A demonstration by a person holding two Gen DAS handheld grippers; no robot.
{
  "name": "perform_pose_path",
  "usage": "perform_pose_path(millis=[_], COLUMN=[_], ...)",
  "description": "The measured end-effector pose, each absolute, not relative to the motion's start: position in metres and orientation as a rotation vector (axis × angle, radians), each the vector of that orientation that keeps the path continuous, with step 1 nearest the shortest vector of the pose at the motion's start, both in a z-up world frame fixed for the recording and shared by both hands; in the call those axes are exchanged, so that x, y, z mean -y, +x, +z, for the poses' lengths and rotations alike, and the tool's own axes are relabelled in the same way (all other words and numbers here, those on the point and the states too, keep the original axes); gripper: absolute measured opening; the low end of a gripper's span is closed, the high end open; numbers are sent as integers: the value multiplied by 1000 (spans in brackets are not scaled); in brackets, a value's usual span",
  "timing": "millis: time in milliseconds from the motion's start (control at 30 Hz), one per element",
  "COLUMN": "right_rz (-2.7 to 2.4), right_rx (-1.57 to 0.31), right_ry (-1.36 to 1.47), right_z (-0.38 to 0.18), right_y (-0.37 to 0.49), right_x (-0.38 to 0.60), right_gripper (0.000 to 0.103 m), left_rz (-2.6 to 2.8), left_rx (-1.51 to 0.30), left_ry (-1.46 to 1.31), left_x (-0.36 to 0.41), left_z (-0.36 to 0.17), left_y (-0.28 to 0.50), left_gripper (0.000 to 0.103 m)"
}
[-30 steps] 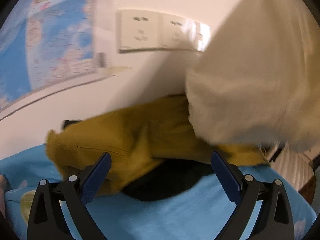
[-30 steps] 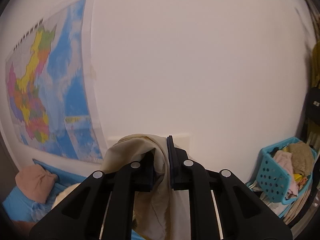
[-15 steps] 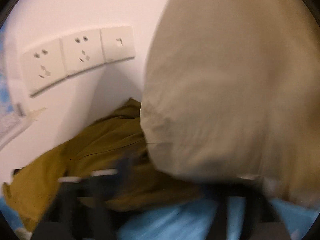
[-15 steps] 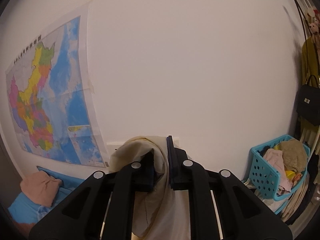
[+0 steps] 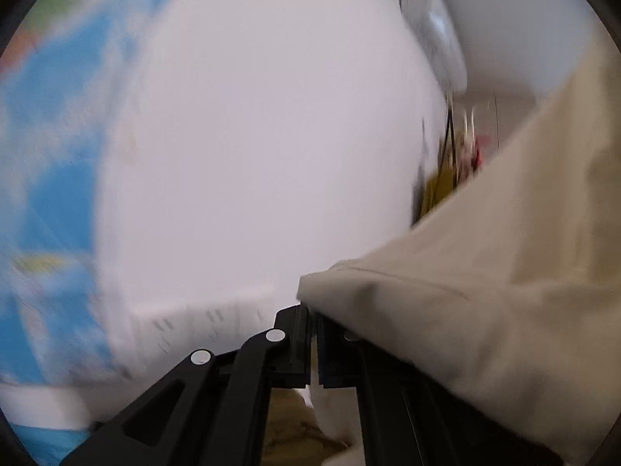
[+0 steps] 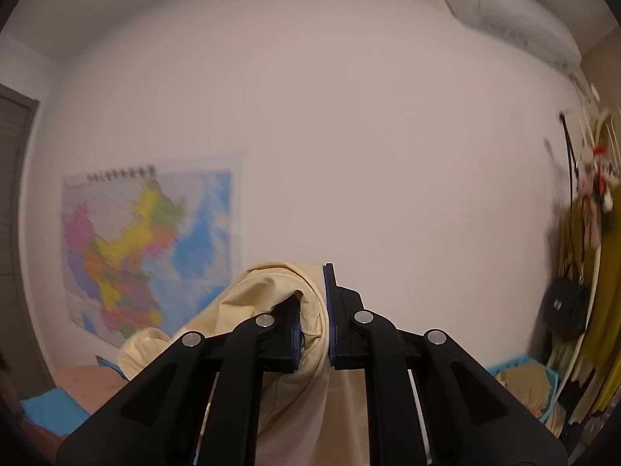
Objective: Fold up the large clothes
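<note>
A large cream garment (image 5: 485, 291) hangs in the air, stretched from the lower middle up to the right of the left wrist view. My left gripper (image 5: 313, 326) is shut on its edge; the cloth drapes over the right finger. In the right wrist view my right gripper (image 6: 314, 310) is shut on a bunched fold of the same cream garment (image 6: 287, 349), which hangs down between and below the fingers. Both grippers are raised and face the white wall. The view from the left wrist is motion-blurred.
A coloured wall map (image 6: 143, 244) hangs at the left, with wall sockets (image 5: 202, 326) below it. An air conditioner (image 6: 504, 11) is high at the right. A coat rack with a black bag (image 6: 566, 306) and a blue basket (image 6: 520, 380) of clothes stand at right. Blue bedding (image 6: 50, 407) lies low left.
My left gripper has closed on the cream garment's edge and swung up from the bed to face the wall. My right gripper has lifted higher with the garment still held.
</note>
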State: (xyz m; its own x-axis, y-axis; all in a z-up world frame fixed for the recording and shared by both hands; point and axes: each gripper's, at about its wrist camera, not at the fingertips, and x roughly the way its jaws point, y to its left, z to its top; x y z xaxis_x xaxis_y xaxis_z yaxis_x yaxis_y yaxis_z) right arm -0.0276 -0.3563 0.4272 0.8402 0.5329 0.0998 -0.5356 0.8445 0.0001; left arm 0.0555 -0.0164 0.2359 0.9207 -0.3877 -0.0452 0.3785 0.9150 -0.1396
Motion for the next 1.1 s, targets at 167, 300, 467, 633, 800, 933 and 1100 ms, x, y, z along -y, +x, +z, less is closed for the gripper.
perform_pose_path(millis=[167, 300, 467, 633, 800, 933, 1100], right_rz=[626, 725, 892, 1123, 1213, 1160, 994], right_rx=[127, 67, -38, -102, -268, -537, -800], right_ry=[23, 41, 54, 89, 119, 203, 313], right_z=[433, 409, 363, 338, 300, 231, 133], right_y=[-85, -108, -124, -140, -93, -12, 74], right_x=[364, 357, 326, 282, 208, 158, 139], right_gripper=[10, 10, 10, 10, 10, 10, 10], left_rz=[-300, -189, -7, 182, 263, 159, 32], left_rx=[109, 188, 237, 302, 78, -296, -598], left_ry=[-175, -131, -45, 24, 66, 17, 5], left_x=[-49, -83, -120, -126, -145, -171, -181], left_z=[292, 313, 325, 343, 314, 217, 96], left_y=[-64, -157, -259, -330, -309, -232, -188], left_gripper=[0, 0, 0, 0, 0, 11, 20])
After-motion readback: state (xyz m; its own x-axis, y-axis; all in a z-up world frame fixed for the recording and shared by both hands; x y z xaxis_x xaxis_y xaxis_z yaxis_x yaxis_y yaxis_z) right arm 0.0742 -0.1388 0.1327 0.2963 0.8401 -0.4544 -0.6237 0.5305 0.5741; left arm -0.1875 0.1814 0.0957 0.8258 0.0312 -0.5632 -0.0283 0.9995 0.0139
